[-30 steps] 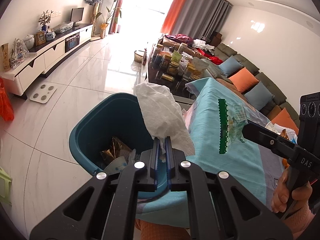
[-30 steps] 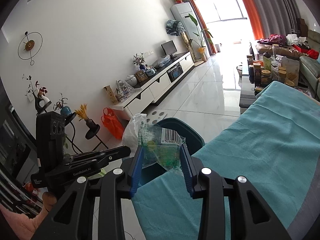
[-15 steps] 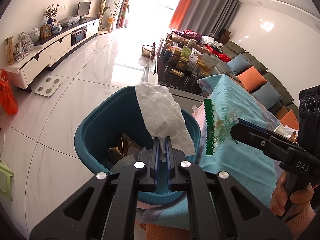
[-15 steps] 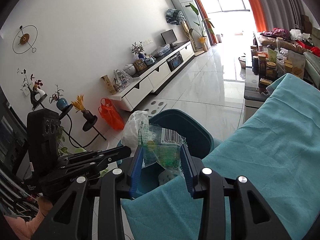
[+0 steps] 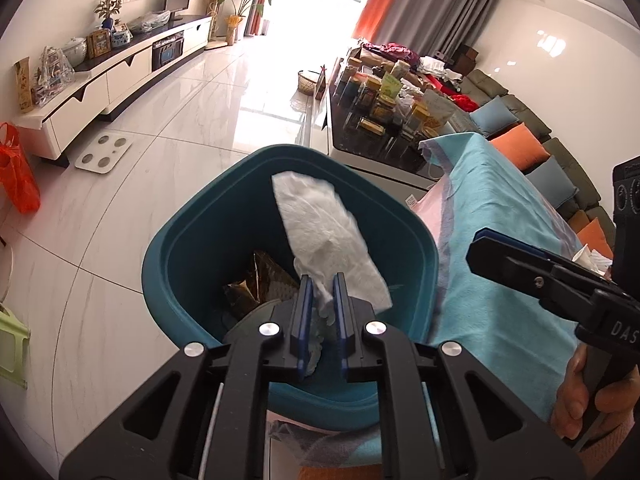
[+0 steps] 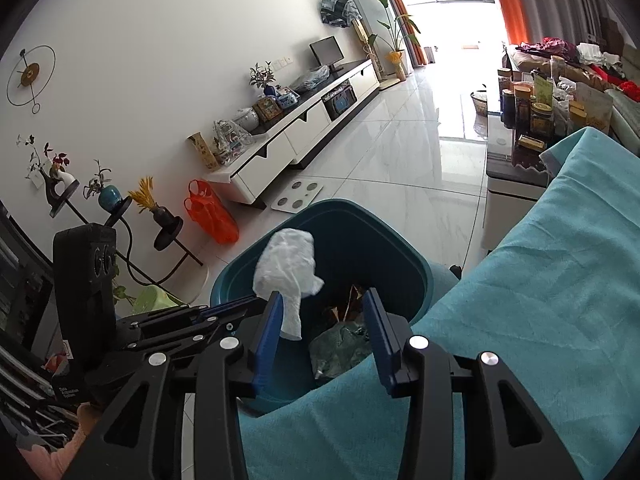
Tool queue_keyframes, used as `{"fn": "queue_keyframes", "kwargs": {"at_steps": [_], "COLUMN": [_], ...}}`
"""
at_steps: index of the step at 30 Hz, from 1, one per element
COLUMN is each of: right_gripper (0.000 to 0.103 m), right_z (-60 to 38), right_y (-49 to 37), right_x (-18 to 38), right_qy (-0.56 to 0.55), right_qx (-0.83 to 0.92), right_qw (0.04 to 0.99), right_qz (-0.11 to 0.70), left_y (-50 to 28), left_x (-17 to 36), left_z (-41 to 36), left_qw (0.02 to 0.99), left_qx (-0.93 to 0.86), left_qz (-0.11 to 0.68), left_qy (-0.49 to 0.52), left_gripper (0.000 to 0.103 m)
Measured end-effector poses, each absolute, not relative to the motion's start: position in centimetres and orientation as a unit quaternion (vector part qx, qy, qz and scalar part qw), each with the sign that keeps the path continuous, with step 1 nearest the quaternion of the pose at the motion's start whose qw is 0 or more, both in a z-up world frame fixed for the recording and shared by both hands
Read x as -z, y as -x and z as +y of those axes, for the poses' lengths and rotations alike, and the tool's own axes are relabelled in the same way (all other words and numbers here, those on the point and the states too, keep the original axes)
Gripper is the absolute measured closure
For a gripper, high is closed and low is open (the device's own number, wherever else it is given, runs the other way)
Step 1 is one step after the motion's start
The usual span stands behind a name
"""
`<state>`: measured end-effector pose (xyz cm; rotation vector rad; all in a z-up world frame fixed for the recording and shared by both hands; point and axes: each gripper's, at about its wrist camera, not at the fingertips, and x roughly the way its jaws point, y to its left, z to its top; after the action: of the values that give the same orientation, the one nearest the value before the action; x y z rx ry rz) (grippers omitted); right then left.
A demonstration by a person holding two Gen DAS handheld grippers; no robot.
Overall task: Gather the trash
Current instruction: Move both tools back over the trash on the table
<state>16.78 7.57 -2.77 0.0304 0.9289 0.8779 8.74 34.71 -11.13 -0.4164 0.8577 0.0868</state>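
A teal trash bin (image 5: 192,240) stands on the floor beside the table; it also shows in the right wrist view (image 6: 360,232). My left gripper (image 5: 320,288) is shut on a crumpled white tissue (image 5: 324,236) and holds it over the bin's opening; the tissue also shows in the right wrist view (image 6: 288,268). My right gripper (image 6: 326,312) is open and empty above the bin's near rim. A clear green-printed wrapper (image 6: 340,344) lies inside the bin with a brown wrapper (image 5: 260,280). The right gripper's fingers (image 5: 520,260) show at the right of the left wrist view.
A table under a turquoise cloth (image 6: 540,300) lies right of the bin. A dark coffee table (image 5: 380,136) with jars stands beyond. A white TV cabinet (image 5: 100,80), an orange bag (image 5: 20,176) and a scale (image 5: 104,154) are at left. Sofa cushions (image 5: 520,148) are at right.
My right gripper opened and the green-printed wrapper dropped from it into the bin. My left gripper moved forward over the bin, still holding the tissue.
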Motion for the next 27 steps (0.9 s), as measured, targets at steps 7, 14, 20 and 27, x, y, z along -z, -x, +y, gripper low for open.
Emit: {"fn": "queue_keyframes", "kwargs": {"at_steps": [7, 14, 20, 27], "right_gripper": [0.063, 0.062, 0.057, 0.056], "right_z": [6.8, 4.1, -1.2, -10.4], "right_y": [-16.4, -15.3, -13.0, -10.8], "right_x": [2.7, 1.7, -0.8, -2.8], "right_qy": [-0.019, -0.022, -0.024, -0.040], "right_qx": [-0.408, -0.413, -0.395, -0.315], "right_qw": [0.805, 0.811, 0.842, 0.891], "right_qz": [0.431, 0.414, 0.367, 0.325], "left_y": [-9.4, -8.2, -7.7, -8.8], "left_x": [12.3, 10.4, 7.1, 4.5], "left_z": [34.8, 32.8, 28.1, 20.7], "left_qw": [0.882, 0.904, 0.928, 0.935], "left_qx": [-0.046, -0.038, 0.023, 0.109], "left_qz": [0.421, 0.389, 0.348, 0.327], "left_qy": [0.206, 0.174, 0.133, 0.090], "left_gripper": [0.078, 0.060, 0.052, 0.051]}}
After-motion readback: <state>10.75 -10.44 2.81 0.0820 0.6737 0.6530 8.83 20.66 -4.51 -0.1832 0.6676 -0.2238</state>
